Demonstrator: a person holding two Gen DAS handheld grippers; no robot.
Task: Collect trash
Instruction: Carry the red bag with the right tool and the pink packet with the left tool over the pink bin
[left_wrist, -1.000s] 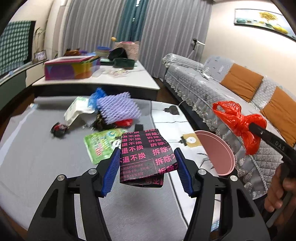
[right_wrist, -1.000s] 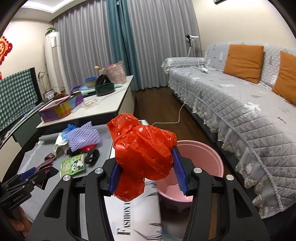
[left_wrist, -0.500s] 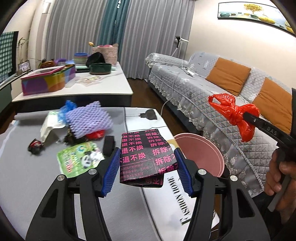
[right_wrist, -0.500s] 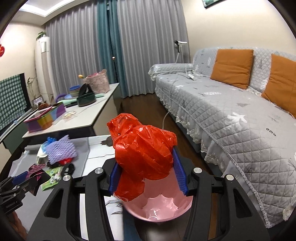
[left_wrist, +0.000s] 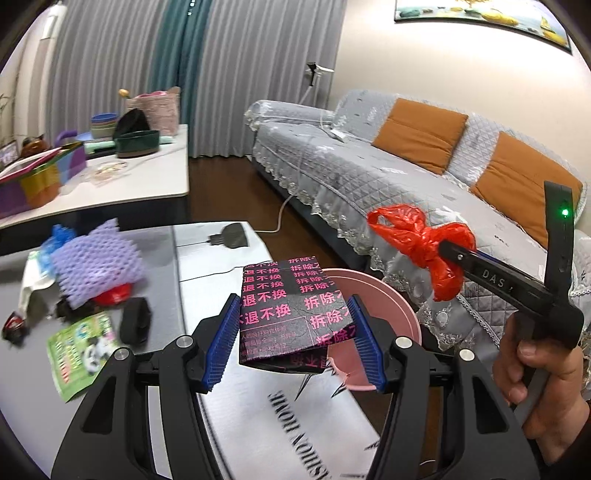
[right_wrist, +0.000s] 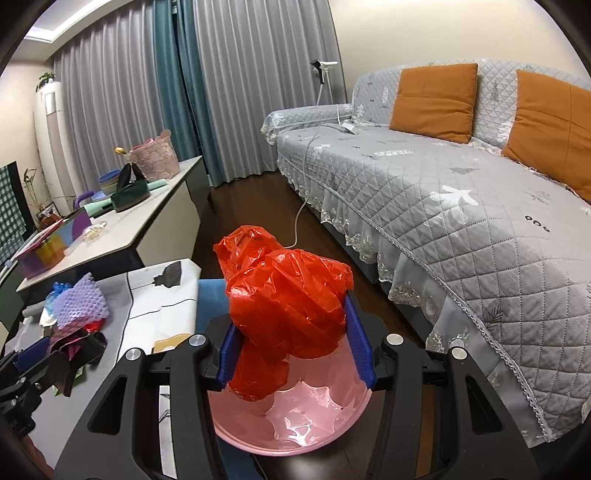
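My left gripper (left_wrist: 293, 341) is shut on a black packet with pink print (left_wrist: 291, 314), held above the table edge beside the pink bin (left_wrist: 391, 310). My right gripper (right_wrist: 295, 345) is shut on a crumpled red plastic bag (right_wrist: 288, 314), held right over the open pink bin (right_wrist: 295, 421). In the left wrist view the red bag (left_wrist: 421, 240) hangs to the right of the bin. In the right wrist view the left gripper with the packet (right_wrist: 70, 341) is at the far left.
On the low table (left_wrist: 199, 280) lie a purple foam net (left_wrist: 96, 266), a green packet (left_wrist: 81, 350), a black band (left_wrist: 135, 325) and small wrappers. A grey sofa (right_wrist: 443, 192) runs along the right. A white side table (left_wrist: 110, 188) with boxes stands behind.
Both grippers have swung right toward the pink bin, each still holding its item. The red bag now hangs right over the bin's opening; the black packet is at its left rim.
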